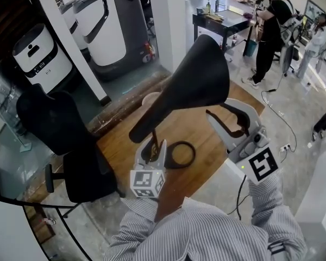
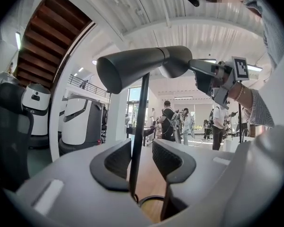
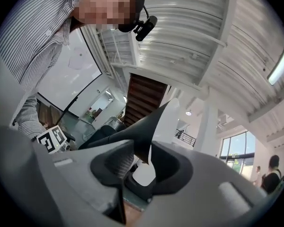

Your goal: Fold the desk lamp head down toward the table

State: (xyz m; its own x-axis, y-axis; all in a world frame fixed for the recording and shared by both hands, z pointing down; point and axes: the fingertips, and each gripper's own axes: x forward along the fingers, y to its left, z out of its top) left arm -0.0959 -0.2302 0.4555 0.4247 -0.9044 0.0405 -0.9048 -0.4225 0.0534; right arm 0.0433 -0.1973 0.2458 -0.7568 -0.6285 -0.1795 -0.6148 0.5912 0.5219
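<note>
At the left of the head view a black office chair (image 1: pixel 54 124) stands beside the wooden table (image 1: pixel 125 145).

Left gripper (image 1: pixel 154 145), lower centre: the jaws stand apart with the lamp stem (image 2: pixel 139 126) running up between them. The stem sits close to one pad. Contact cannot be confirmed from the left gripper view, but the stem does not appear clamped.

Desk lamp, centre: the ring base (image 1: pixel 194 154) rests on the table just right of the left gripper. The black cone-shaped lamp head (image 1: pixel 195 80) sits on top of the stem, roughly level, with its wide mouth toward the upper right of the frame. It is not yet folded down.

Right gripper (image 1: pixel 216 109), right of centre: the jaws are wide apart, just beside the lower rim of the lamp head. In the right gripper view the rim edge shows in the gap between the pads, ungripped.

Hazards from this state:
- The stem is unsecured. Downward force on the head may tip the lamp or slide the ring base across the table.
- A grip on the thin, smooth rim may slip off, leaving the head unfolded.
- A stiff hinge would pass the load to the base and lift it.
</note>
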